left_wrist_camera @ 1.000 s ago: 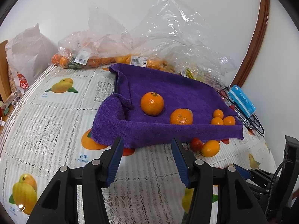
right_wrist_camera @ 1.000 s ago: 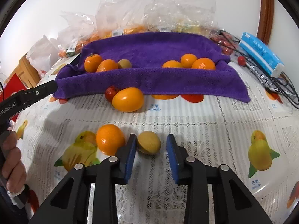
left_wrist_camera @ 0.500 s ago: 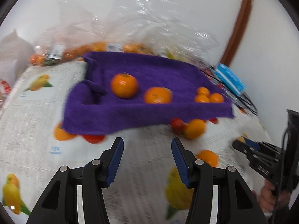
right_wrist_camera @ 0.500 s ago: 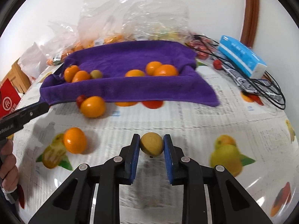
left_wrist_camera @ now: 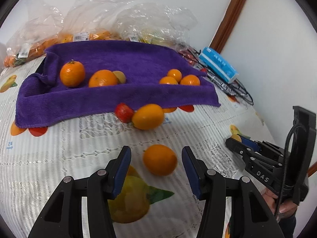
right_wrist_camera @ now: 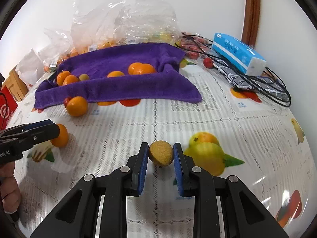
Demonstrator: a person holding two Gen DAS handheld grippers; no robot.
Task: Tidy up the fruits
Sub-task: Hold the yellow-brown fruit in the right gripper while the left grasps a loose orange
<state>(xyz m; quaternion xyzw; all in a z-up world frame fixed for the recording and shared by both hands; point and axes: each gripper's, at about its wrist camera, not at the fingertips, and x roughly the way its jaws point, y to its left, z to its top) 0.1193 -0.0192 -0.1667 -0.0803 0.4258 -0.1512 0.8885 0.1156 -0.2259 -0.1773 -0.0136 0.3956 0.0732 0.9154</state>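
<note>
My left gripper (left_wrist_camera: 156, 158) is open, its jaws on either side of a loose orange (left_wrist_camera: 160, 162) that lies on the tablecloth. My right gripper (right_wrist_camera: 160, 154) is shut on a small brownish-yellow round fruit (right_wrist_camera: 160, 156), held just above the cloth. A purple towel (left_wrist_camera: 111, 97) at the back holds several oranges (left_wrist_camera: 72, 76) and a small brown fruit (left_wrist_camera: 119, 76). A larger orange fruit (left_wrist_camera: 148, 116) and a red fruit (left_wrist_camera: 124, 112) lie in front of the towel. The left gripper also shows at the left of the right wrist view (right_wrist_camera: 29, 132).
Clear plastic bags of fruit (left_wrist_camera: 111, 19) stand behind the towel by the wall. A blue tissue pack (right_wrist_camera: 238, 53), black cables (right_wrist_camera: 257, 87) and a small red fruit (right_wrist_camera: 208, 62) lie at the back right. The tablecloth has printed fruit pictures (right_wrist_camera: 208, 154).
My left gripper has swung right and down onto the loose orange. My right gripper has closed on the brownish fruit, lifted it and moved it right.
</note>
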